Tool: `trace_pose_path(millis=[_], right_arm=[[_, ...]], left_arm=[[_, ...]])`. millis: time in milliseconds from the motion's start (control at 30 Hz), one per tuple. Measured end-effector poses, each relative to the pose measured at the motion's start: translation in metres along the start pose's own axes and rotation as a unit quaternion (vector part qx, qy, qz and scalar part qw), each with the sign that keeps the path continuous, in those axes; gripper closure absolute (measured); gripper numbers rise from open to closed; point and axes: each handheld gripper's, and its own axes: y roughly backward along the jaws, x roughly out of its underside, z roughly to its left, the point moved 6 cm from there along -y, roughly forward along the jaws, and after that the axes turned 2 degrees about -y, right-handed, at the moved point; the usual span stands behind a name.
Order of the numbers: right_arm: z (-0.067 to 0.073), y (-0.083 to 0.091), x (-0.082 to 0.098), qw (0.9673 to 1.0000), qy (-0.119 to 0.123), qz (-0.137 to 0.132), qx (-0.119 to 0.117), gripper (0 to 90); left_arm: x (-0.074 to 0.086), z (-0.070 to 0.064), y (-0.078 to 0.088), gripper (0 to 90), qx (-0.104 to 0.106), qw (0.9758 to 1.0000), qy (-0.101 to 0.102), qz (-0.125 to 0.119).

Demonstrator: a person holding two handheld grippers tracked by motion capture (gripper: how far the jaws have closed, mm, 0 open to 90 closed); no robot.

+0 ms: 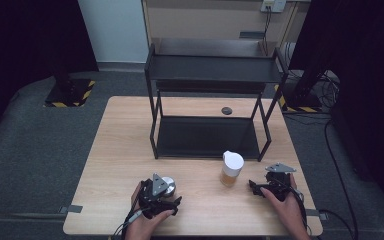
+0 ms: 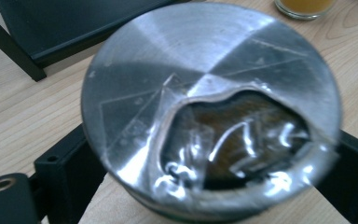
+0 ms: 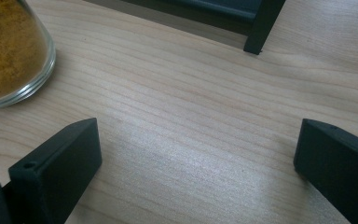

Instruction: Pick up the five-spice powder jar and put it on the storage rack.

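A round metal tin (image 1: 169, 185) stands near the table's front edge; its shiny lid (image 2: 205, 60) has a torn film patch over something dark brown. My left gripper (image 2: 205, 186) straddles the tin, one black jaw on each side, and the lid hides whether the pads touch its wall. In the high view the left gripper (image 1: 166, 192) sits over the tin in the person's hand. A glass jar (image 1: 231, 169) of orange-yellow powder with a white lid stands to the right. My right gripper (image 3: 196, 154) is open over bare wood, the jar (image 3: 9, 51) at its upper left.
A black two-tier metal rack (image 1: 210, 70) stands at the back middle of the wooden table (image 1: 120, 150); one of its feet (image 3: 256, 44) is just ahead of the right gripper. A small black disc (image 1: 226, 110) lies under the rack.
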Motion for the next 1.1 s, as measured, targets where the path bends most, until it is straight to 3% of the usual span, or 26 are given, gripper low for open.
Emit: trace_pose_path(millis=[300, 600, 933, 1100], right_arm=[[-0.0001, 0.0000, 0.0000, 1.0000, 0.000, 0.000, 0.000, 1.8], [-0.0001, 0.0000, 0.0000, 1.0000, 0.000, 0.000, 0.000, 1.8], [-0.0001, 0.0000, 0.0000, 1.0000, 0.000, 0.000, 0.000, 1.8], [-0.0001, 0.0000, 0.0000, 1.0000, 0.000, 0.000, 0.000, 1.7]], left_arm=[[0.0010, 0.0038, -0.0048, 15.4, 0.006, 1.0000, 0.001, 0.005], [0.0023, 0.0062, -0.0067, 29.2, 0.015, 0.9999, -0.005, 0.003], [0.0020, 0.0061, -0.0059, 30.1, 0.014, 0.9999, 0.002, 0.003], [0.0002, 0.0027, -0.0020, 30.1, 0.009, 0.9999, -0.004, -0.002]])
